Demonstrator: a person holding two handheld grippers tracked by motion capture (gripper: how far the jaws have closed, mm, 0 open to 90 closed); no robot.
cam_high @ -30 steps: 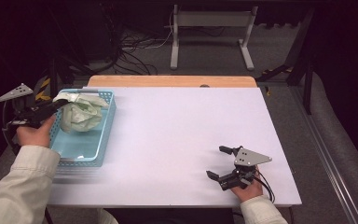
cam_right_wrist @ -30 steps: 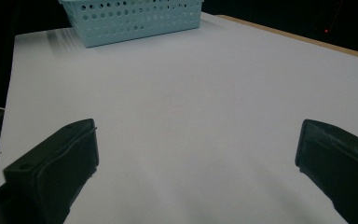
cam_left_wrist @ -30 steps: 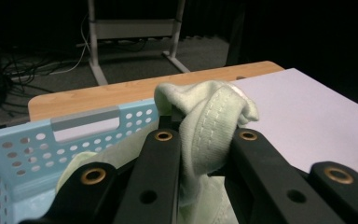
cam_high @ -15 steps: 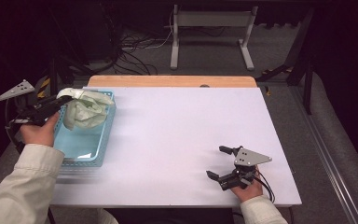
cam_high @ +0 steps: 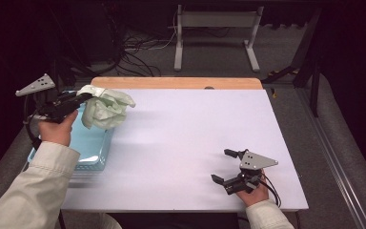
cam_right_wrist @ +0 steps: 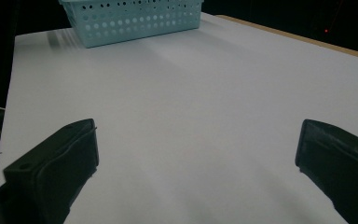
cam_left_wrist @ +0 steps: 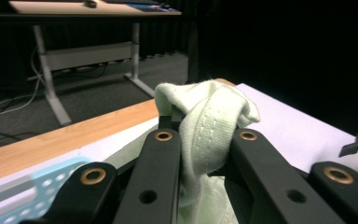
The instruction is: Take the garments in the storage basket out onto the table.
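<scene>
White tabletop [cam_high: 181, 143], dark room behind — left tool [cam_high: 83, 98] pinching pale cloth [cam_high: 106, 109]; right tool [cam_high: 221, 166] spread.

A white table [cam_high: 181, 157] has a wooden strip [cam_high: 176, 82] along its far edge. On the grey floor [cam_high: 209, 47] behind that edge stand the legs of a metal frame [cam_high: 217, 33], with black cables [cam_high: 133, 57] lying just beside them.

— What's that you've got?

— A pale green cloth [cam_high: 106, 109], soft and crumpled, with a stitched hem. It hangs bunched from my left fingers [cam_left_wrist: 163, 140], lifted clear above the light blue basket [cam_high: 93, 148] at the counter's [cam_high: 190, 138] far left corner, one fold drooping over the white top.
</scene>
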